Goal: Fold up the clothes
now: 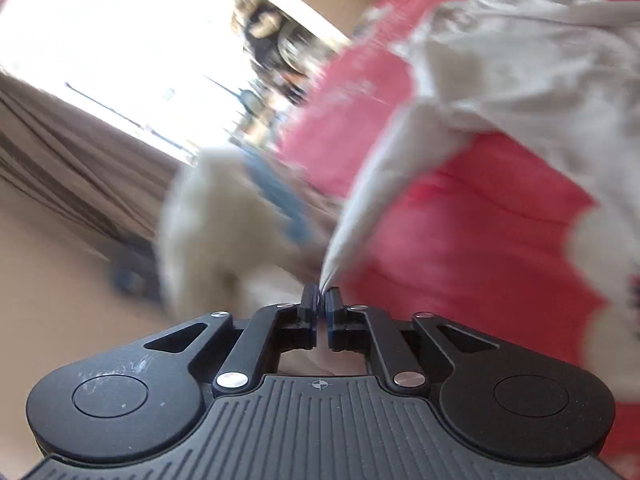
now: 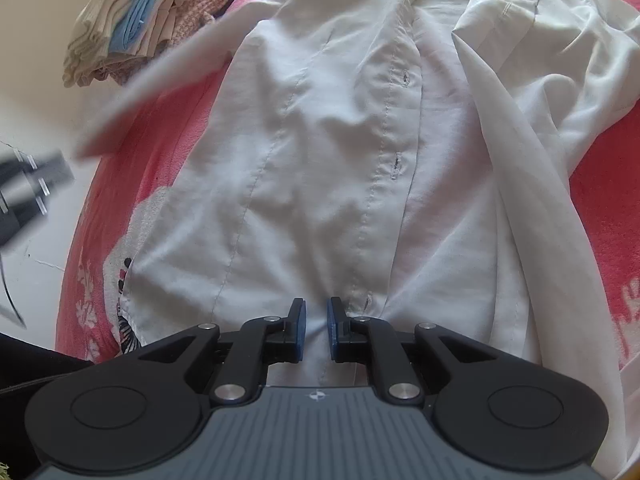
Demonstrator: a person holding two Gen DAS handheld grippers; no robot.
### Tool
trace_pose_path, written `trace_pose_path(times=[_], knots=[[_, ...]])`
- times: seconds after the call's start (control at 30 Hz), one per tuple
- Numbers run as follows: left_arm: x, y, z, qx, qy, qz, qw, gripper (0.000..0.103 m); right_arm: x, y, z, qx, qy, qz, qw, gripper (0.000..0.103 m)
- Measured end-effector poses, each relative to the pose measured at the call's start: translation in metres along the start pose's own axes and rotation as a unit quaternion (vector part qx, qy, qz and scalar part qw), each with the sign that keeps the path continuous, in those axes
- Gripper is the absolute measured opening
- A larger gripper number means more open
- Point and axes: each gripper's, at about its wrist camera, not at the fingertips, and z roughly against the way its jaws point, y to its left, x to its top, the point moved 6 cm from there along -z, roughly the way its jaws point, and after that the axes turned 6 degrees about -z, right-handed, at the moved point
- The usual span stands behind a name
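- Right now the biggest thing I see is the red blanket (image 2: 152, 136), patterned with white flowers at about 8 o'clock in my right wrist view, spread under everything
- On it lies the white shirt (image 2: 320, 140), front up, its buttonhole placket (image 2: 394, 160) running from 12 toward 6 o'clock, with more of the cloth bunched loose at 2 o'clock
- Up at 11 o'clock in that view a pile of folded clothes (image 2: 148, 28) in cream, light blue and a floral print sits at the blanket's edge, apart from the shirt
- My right gripper (image 2: 316, 328) points down at the shirt's near hem at 6 o'clock; its blue pads stand a narrow gap apart with a ridge of white cloth between them, and I cannot tell whether they actually pinch it
- My left gripper (image 1: 321, 300) is nearly together and clamped on a thin drawn-out strip of the shirt, which stretches away toward 1 o'clock in a badly blurred left wrist view
- From the right wrist view that same strip (image 2: 160, 96) shows as a blurred white band at 10 o'clock, raised above the blanket
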Motion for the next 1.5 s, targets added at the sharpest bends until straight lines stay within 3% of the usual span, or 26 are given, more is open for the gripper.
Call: trace_pose_path(times=[0.03,0.1,0.17,0.27,0.43,0.47,0.53,0.57,0.7,0.77,0.8,0.83,0.87,0.9,1.0,1.07,1.1,1.2,1.27,1.3,1.33,1.37,1.43,1.5], knots=[[-0.012,-0.023,-0.008,-0.036,0.029,0.011,0.9989,0.025,0.0,0.0,0.0,0.001,0.0,-0.001,1.0,0.012],[-0.037,-0.058,-0.022,-0.096,0.083,0.041,0.9911,0.025,0.0,0.0,0.0,0.002,0.002,-0.004,1.0,0.012],[-0.058,-0.07,-0.027,-0.13,0.132,0.086,0.9789,0.025,0.0,0.0,0.0,0.001,0.002,-0.005,1.0,0.012],[-0.071,-0.05,-0.022,-0.157,0.142,0.178,0.9609,0.026,0.001,-0.001,0.0,0.0,0.002,-0.009,1.0,0.012],[-0.043,0.024,-0.041,-0.093,0.088,0.265,0.9558,0.048,0.002,0.0,-0.002,-0.004,0.0,-0.016,1.0,0.012],[-0.036,0.033,-0.051,-0.08,0.077,0.276,0.9549,0.05,0.002,0.001,-0.002,-0.005,-0.002,-0.015,1.0,0.012],[-0.021,0.048,-0.069,-0.058,0.056,0.296,0.9516,0.066,0.001,0.002,-0.001,-0.008,-0.005,-0.014,1.0,0.012],[-0.016,0.052,-0.078,-0.049,0.049,0.307,0.9492,0.068,0.0,0.002,-0.002,-0.009,-0.006,-0.015,1.0,0.012],[-0.002,0.052,-0.125,-0.032,0.064,0.331,0.941,0.068,0.0,0.003,-0.002,-0.012,-0.007,-0.018,1.0,0.012],[-0.002,0.052,-0.139,-0.021,0.082,0.339,0.9368,0.062,0.001,0.003,-0.003,-0.013,-0.007,-0.018,1.0,0.012],[-0.003,0.051,-0.147,-0.023,0.085,0.346,0.9341,0.054,0.001,0.003,-0.003,-0.013,-0.005,-0.019,1.0,0.012],[-0.006,0.05,-0.153,-0.025,0.092,0.358,0.929,0.039,0.001,0.002,-0.003,-0.012,-0.004,-0.019,1.0,0.012],[-0.012,0.052,-0.156,-0.027,0.097,0.377,0.9207,0.029,0.002,0.002,-0.003,-0.011,-0.003,-0.019,1.0,0.012],[-0.018,0.055,-0.157,-0.027,0.099,0.4,0.9108,0.008,0.002,0.002,-0.003,-0.01,-0.002,-0.019,1.0,0.012],[-0.04,0.073,-0.145,-0.01,0.09,0.47,0.8779,0.002,0.002,0.0,-0.003,-0.005,-0.001,-0.022,1.0,0.012],[-0.06,0.095,-0.123,0.014,0.065,0.527,0.8474,0.001,0.002,-0.002,-0.003,-0.001,0.001,-0.028,1.0,0.012],[-0.073,0.109,-0.111,0.029,0.05,0.561,0.8261,0.001,0.003,-0.004,-0.003,0.002,0.002,-0.031,1.0,0.012],[-0.126,0.137,-0.081,0.068,0.014,0.662,0.7462,0.001,0.004,-0.007,-0.003,0.01,0.004,-0.039,0.999,0.012],[-0.163,0.146,-0.076,0.086,0.016,0.712,0.6968,0.001,0.004,-0.009,-0.003,0.014,0.006,-0.043,0.999,0.012],[-0.181,0.147,-0.078,0.09,0.021,0.733,0.6742,0.001,0.004,-0.01,-0.004,0.016,0.006,-0.045,0.999,0.012],[-0.197,0.145,-0.082,0.097,0.033,0.745,0.6597,0.001,0.004,-0.01,-0.004,0.018,0.007,-0.048,0.999,0.012],[-0.21,0.141,-0.089,0.105,0.048,0.746,0.6563,0.001,0.004,-0.011,-0.004,0.019,0.007,-0.05,0.999,0.012],[-0.231,0.129,-0.106,0.113,0.077,0.741,0.6573,0.002,0.004,-0.01,-0.004,0.019,0.007,-0.051,0.998,0.012],[-0.244,0.121,-0.124,0.101,0.096,0.755,0.6411,0.003,0.004,-0.01,-0.005,0.018,0.008,-0.05,0.999,0.012]])
